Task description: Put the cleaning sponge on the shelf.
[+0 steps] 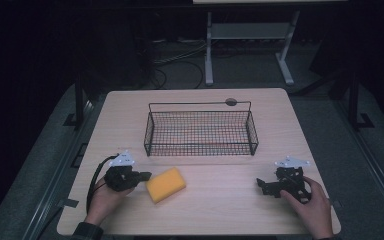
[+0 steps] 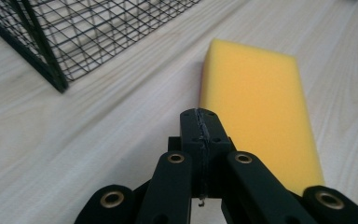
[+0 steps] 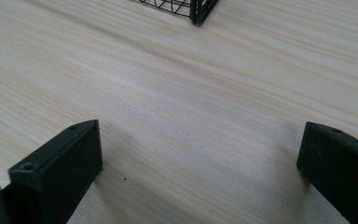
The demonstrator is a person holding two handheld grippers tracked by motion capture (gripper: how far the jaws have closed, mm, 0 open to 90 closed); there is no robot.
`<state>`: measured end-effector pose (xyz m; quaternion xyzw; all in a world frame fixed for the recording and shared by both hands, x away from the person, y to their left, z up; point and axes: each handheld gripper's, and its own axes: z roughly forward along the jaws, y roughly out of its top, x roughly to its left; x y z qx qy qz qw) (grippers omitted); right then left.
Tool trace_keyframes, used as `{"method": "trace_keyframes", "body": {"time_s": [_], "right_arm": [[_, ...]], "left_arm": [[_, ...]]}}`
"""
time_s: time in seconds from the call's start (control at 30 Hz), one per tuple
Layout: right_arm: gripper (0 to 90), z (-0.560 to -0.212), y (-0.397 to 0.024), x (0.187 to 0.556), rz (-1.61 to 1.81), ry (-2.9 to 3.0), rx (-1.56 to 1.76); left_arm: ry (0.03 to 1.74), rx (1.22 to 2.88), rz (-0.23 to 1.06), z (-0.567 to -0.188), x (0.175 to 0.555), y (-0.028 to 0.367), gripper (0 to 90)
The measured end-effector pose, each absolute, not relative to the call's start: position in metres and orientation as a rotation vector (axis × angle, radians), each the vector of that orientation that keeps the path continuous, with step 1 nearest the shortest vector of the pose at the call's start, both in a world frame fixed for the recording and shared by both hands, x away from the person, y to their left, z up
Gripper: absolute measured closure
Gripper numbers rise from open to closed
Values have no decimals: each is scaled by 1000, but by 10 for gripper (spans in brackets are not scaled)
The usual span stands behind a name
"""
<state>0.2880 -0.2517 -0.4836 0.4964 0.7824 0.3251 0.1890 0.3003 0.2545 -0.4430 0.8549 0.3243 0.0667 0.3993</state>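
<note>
A: Table first. What's on it?

B: Light wood-grain table [image 1: 220, 210]. Black wire-mesh basket with a thin wire handle [image 1: 200, 131] sits toward the far middle, upright. Yellow rectangular foam sponge [image 1: 165, 184] lies flat near the front, left of centre, well apart from the basket.

A: Left gripper?

B: Black two-jaw left gripper [image 1: 141, 176] in the person's left hand [image 1: 105, 197], low at the front left, grey three-cornered plate on top, cable looping off to the left. Jaws pressed together, nothing between them. In the left gripper view the closed tips [image 2: 200, 126] sit right at the sponge's [image 2: 256, 107] near edge; can't tell if they actually touch it.

A: Basket in that view?

B: Corner of it [image 2: 56, 70], upper left, apart from the sponge.

A: Right gripper?

B: Black two-jaw right gripper [image 1: 264, 185] held by the right hand [image 1: 311, 202] at the front right, well apart from the sponge. Jaws spread wide, holding nothing. Right gripper view [image 3: 200, 158]: one jaw at each bottom corner, bare tabletop [image 3: 177, 93] between, a basket corner [image 3: 198, 9] at the top edge.

A: Beyond the table?

B: Dark floor, white metal frame legs [image 1: 209, 50], some cables.
</note>
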Motion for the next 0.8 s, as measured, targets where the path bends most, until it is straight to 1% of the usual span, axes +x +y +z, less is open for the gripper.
{"method": "trace_keyframes", "body": {"time_s": [0.2, 0.37, 0.4, 0.43, 0.47, 0.5, 0.53, 0.57, 0.6, 0.63, 0.8], "right_arm": [[0, -484, -252, 288, 915, 2200, 1396], [0, -484, -252, 288, 914, 2200, 1396], [0, -484, -252, 288, 914, 2200, 1396], [0, -484, -252, 288, 914, 2200, 1396], [0, -484, -252, 288, 914, 2200, 1396], [0, -484, -252, 288, 914, 2200, 1396], [0, -484, -252, 288, 914, 2200, 1396], [0, -484, -252, 288, 915, 2200, 1396], [0, -484, -252, 288, 914, 2200, 1396], [0, -484, -252, 288, 914, 2200, 1396], [0, -484, -252, 288, 915, 2200, 1397]], "left_arm": [[817, 2165, 153, -443, 293, 251, 898], [821, 2164, 160, -442, 294, 253, 895], [821, 2164, 160, -442, 294, 253, 885], [826, 2162, 162, -442, 294, 254, 852], [836, 2161, 160, -441, 294, 254, 852], [836, 2163, 168, -440, 294, 256, 810], [846, 2153, 169, -439, 294, 256, 810], [852, 2153, 165, -438, 295, 257, 779], [859, 2153, 176, -436, 295, 258, 737], [877, 2146, 178, -433, 296, 259, 662], [899, 2150, 171, -429, 297, 259, 453]]}}
